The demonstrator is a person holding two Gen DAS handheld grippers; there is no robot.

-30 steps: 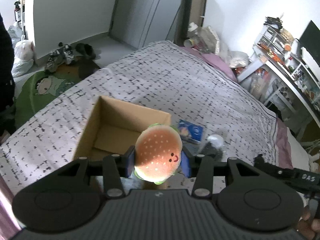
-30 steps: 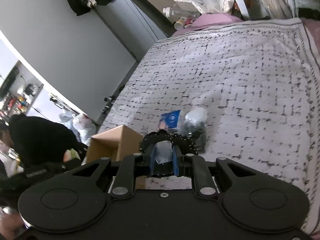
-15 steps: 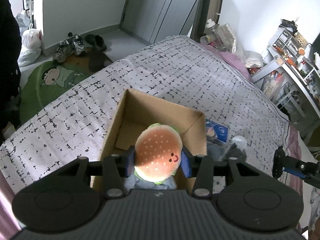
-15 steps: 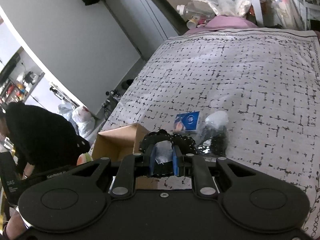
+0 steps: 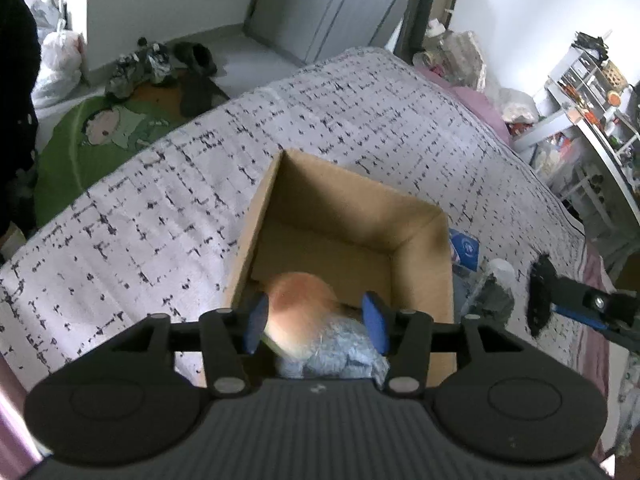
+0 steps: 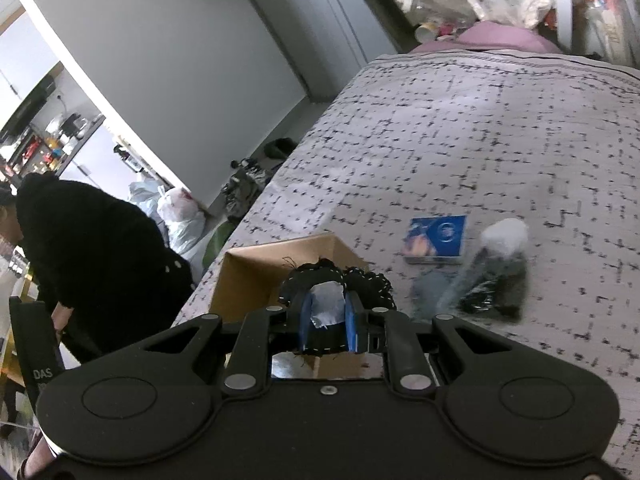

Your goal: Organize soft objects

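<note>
An open cardboard box (image 5: 420, 264) stands on the patterned bedspread. My left gripper (image 5: 315, 322) hangs over its near end and its jaws are opening. The burger plush (image 5: 298, 314) sits blurred between the pads, loose from the right pad and low in the box. Under it lies a pale blue cloth (image 5: 340, 354). My right gripper (image 6: 328, 320) is shut on a black stitched fabric piece (image 6: 362, 282) with a white tag. It hovers just right of the box (image 6: 256, 276); in the left wrist view the black fabric piece (image 5: 540, 296) hangs at the right.
A blue packet (image 6: 436, 240) and a black-and-white bagged bundle (image 6: 496, 272) lie on the bed right of the box. A person in black (image 6: 92, 264) stands beside the bed's left side. Shoes and a green rug (image 5: 100, 136) are on the floor. Cluttered shelves (image 5: 592, 92) line the right wall.
My left gripper came forward and down over the box, its jaws widened and the burger plush slid lower. My right gripper swung closer to the box, still holding the black fabric.
</note>
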